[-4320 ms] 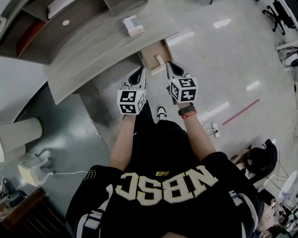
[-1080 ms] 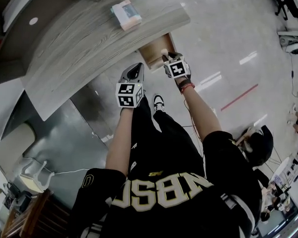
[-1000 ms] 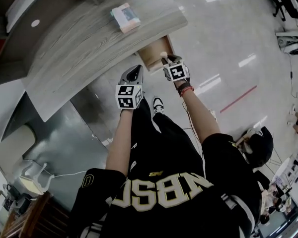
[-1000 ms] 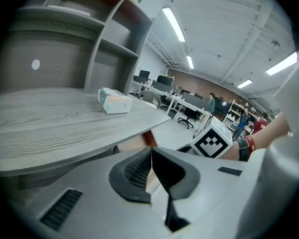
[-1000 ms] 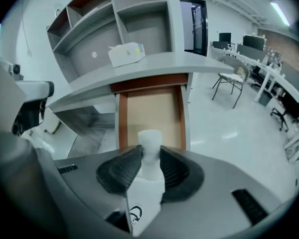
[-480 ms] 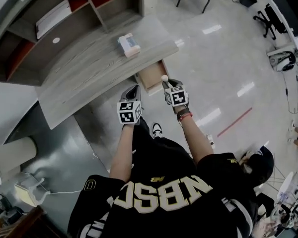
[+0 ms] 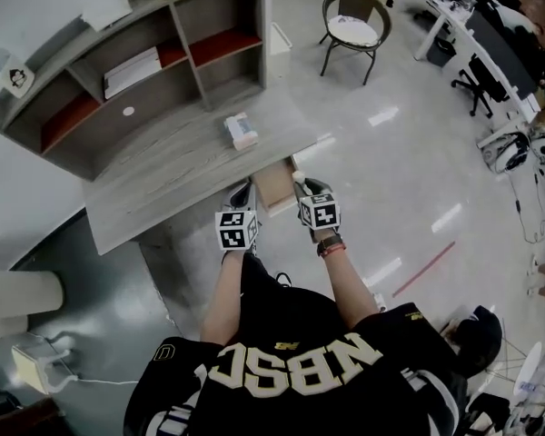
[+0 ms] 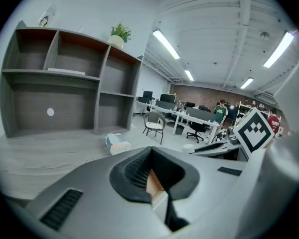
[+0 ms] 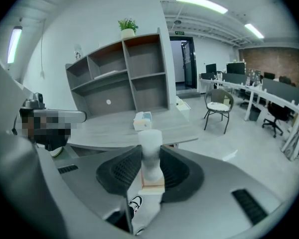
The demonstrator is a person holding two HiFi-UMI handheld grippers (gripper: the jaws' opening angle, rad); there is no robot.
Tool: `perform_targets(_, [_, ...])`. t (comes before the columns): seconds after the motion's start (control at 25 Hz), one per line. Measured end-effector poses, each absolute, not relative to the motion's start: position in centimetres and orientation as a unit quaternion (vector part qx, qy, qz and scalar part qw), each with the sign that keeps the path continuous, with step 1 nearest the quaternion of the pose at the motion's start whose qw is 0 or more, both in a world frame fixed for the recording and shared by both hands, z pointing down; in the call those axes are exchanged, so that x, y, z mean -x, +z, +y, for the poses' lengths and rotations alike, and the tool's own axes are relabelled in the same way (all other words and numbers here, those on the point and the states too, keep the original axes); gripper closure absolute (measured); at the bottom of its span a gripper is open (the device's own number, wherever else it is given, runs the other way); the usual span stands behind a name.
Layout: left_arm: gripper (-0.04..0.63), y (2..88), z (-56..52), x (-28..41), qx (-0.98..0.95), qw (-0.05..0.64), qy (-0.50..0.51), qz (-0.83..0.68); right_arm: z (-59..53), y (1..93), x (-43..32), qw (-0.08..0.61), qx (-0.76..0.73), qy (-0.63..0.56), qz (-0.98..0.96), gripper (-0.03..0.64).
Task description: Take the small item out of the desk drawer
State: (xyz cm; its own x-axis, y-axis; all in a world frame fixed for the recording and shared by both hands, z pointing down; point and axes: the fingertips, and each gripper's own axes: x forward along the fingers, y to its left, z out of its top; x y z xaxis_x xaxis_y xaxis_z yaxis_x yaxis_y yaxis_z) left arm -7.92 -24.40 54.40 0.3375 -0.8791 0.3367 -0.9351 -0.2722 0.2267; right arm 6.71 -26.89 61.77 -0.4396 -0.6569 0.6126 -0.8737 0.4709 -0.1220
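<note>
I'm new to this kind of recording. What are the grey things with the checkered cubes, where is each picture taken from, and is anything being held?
There is no robot here. A person holds a two-jaw gripper in each hand, and the marker cubes belong to the grippers. The wide picture comes from a head camera looking down; the other two come from cameras on the grippers. The right gripper is clamped on a small white item, by the open drawer of the desk. The left gripper is open and empty. A small packet lies on the desk.
</note>
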Motion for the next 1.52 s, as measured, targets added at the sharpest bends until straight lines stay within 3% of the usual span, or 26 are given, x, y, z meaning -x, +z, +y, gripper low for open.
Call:
perform_targets(1.04, [0.580,38.9,-22.2,10.4,-0.775,0.043,-0.006,-0.631,-26.1,40.0,-5.9,0.065,-0.504,0.064,-0.859,0.495])
perform_targets(1.52, [0.580,35.0,-21.0,10.4,-0.767,-0.004,-0.027,-0.641,-24.9,37.2,-5.8,0.045,-0.499,0.028,-0.865,0.495])
